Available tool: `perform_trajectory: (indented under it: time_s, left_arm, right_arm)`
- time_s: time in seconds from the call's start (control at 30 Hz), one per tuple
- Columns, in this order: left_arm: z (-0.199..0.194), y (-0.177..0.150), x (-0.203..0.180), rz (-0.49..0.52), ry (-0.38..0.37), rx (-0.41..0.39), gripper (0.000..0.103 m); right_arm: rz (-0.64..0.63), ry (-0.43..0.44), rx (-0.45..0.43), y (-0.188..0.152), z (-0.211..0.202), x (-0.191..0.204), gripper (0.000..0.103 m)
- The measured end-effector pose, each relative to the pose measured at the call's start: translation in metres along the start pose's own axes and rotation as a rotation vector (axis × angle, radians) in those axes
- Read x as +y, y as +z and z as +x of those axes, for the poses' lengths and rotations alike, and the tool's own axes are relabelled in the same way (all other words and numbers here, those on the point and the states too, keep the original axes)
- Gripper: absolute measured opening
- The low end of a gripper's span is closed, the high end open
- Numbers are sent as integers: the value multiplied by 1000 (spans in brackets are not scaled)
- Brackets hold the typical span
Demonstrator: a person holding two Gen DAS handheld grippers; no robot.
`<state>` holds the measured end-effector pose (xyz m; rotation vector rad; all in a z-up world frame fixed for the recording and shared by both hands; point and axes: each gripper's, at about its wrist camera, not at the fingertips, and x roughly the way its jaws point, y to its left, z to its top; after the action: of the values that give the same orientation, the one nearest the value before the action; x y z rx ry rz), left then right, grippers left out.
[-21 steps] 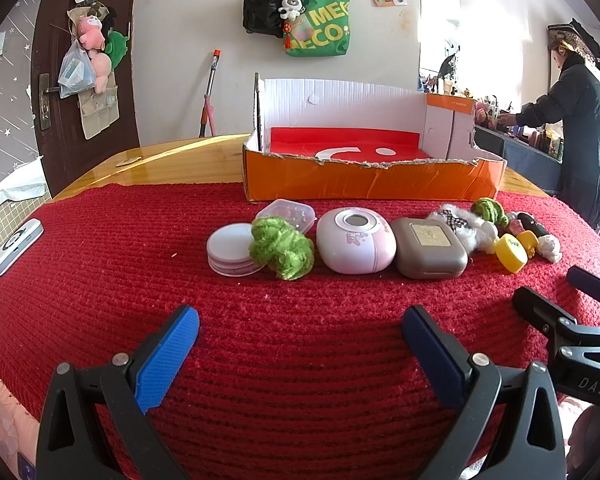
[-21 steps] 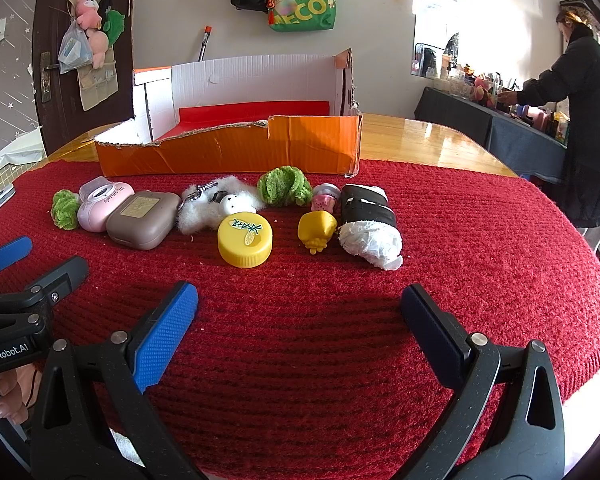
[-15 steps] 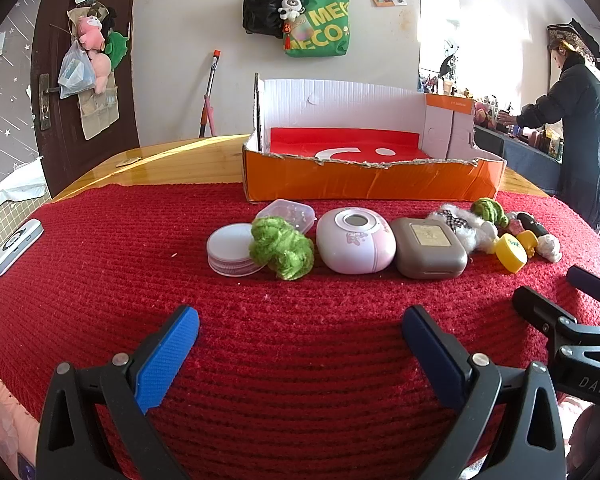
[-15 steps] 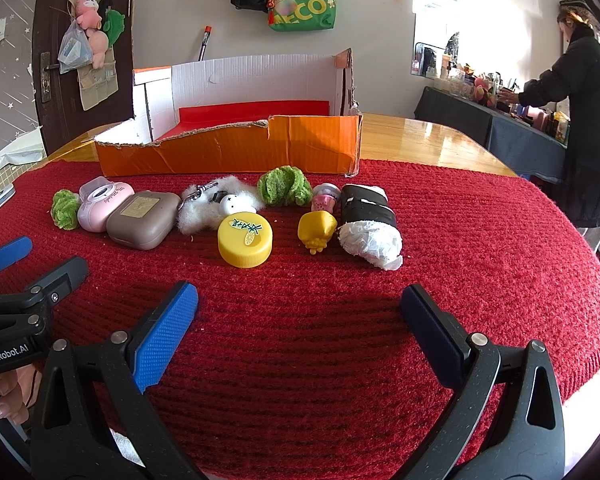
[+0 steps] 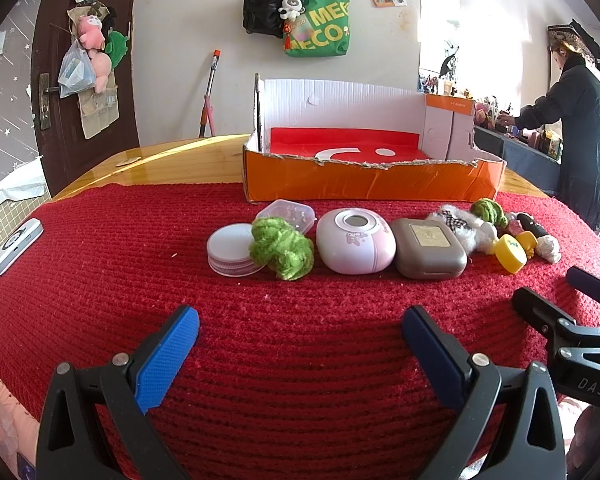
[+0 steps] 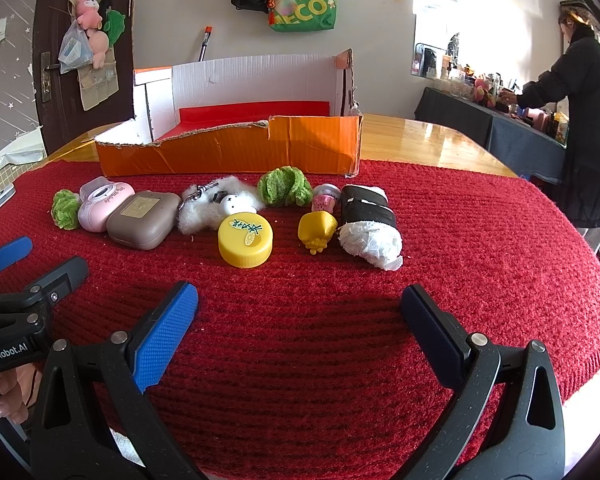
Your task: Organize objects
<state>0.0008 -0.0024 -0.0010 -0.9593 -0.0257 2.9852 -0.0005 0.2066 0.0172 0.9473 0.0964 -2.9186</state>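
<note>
Objects lined up on the red tabletop before the orange box look small, light, mostly soft, best pinched across their middles, while both tongs, left and right, hang wide apart, empty.

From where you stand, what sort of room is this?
Probably a lived-in home room: bags and soft toys hang on the wall and door, and a wooden table carries a red knitted cloth.

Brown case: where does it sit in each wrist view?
Left wrist: brown case right of centre, beside the pink case.
Right wrist: brown case left of centre, same pink neighbour.
Shared landmark: orange box behind the row.
</note>
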Motion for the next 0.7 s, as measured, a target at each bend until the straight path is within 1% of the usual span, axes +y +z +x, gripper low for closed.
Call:
perform_trajectory:
  time_s: [0.2, 0.33, 0.53, 0.7]
  left_arm:
    - [-2, 13, -2, 8, 0, 18, 103]
    - [-5, 23, 6, -8, -4, 11, 103]
    - [-4, 45, 23, -8, -2, 15, 103]
    - [-3, 61, 41, -12, -6, 17, 103]
  right_arm:
    - [-11, 4, 18, 5, 2, 2, 103]
    - [-22, -6, 6, 12, -2, -1, 103]
    - [47, 10, 6, 34, -3, -21, 103]
    - [75, -25, 2, 52, 0, -37, 103]
